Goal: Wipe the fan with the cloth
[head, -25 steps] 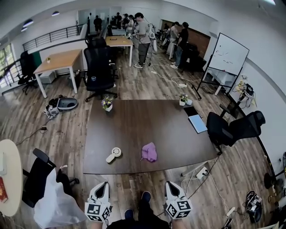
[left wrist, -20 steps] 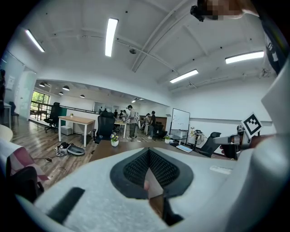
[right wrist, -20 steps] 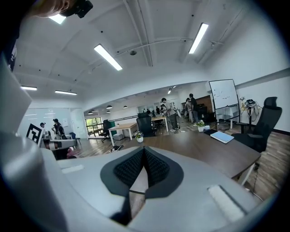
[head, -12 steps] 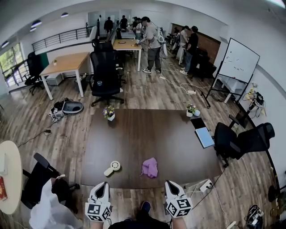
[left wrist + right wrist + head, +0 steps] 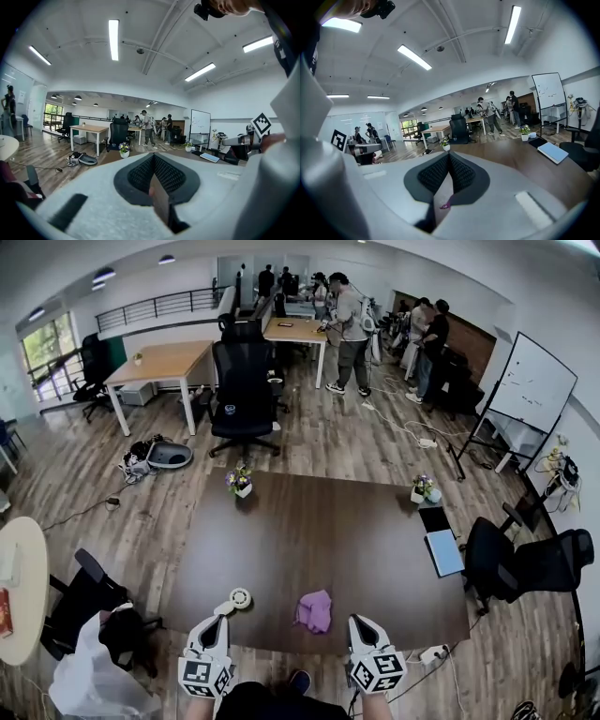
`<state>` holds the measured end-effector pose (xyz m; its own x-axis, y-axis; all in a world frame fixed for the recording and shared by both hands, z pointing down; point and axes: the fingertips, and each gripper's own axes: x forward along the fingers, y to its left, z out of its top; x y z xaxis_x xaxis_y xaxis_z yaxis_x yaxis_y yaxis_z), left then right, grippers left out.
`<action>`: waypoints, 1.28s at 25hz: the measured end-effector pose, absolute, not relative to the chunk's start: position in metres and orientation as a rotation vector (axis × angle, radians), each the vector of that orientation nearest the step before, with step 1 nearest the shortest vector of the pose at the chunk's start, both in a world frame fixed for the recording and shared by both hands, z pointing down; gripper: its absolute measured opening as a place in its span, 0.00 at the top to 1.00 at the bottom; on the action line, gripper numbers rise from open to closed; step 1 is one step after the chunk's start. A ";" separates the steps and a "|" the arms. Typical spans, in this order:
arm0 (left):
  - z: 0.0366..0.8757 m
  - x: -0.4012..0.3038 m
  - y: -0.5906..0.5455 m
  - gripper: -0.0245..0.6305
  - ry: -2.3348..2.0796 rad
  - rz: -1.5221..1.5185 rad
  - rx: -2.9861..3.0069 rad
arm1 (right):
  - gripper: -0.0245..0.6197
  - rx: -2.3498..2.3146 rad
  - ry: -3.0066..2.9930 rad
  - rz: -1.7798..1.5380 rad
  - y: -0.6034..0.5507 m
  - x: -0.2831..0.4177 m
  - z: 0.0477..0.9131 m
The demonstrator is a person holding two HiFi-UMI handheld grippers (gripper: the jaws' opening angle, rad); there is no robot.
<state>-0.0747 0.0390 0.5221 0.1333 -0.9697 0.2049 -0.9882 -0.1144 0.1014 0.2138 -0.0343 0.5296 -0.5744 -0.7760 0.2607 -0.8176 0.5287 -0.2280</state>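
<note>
A small white hand fan [image 5: 234, 600] lies flat near the front left edge of the dark brown table [image 5: 337, 531]. A crumpled purple cloth [image 5: 315, 610] lies to its right, also near the front edge. My left gripper [image 5: 214, 631] hangs at the table's near edge, just in front of the fan, shut and empty. My right gripper [image 5: 361, 632] is right of the cloth, a little in front of it, shut and empty. In the right gripper view a sliver of the cloth [image 5: 445, 205] shows below the closed pads [image 5: 459, 173]. The left gripper view shows only closed pads [image 5: 164, 173].
Two small flower pots [image 5: 241, 483] [image 5: 422, 489] stand at the table's far corners. A blue notebook [image 5: 443, 552] and a dark tablet lie at its right edge. Black office chairs [image 5: 520, 568] [image 5: 89, 601] flank the table. Several people [image 5: 352, 329] stand far behind.
The view has advanced toward the table: the fan and cloth now lie just ahead of both grippers instead of well beyond them. Both grippers stay shut.
</note>
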 end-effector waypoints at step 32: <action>0.699 -0.158 -0.030 0.97 -1.648 0.862 2.183 | 0.94 1.369 -2.490 0.540 -0.098 0.132 0.575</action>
<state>-0.1580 -0.0304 0.6991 0.1747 -0.7773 0.6044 -0.9397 -0.3149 -0.1334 0.1316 -0.0981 0.5754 -0.5284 -0.7561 0.3861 -0.8482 0.4904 -0.2002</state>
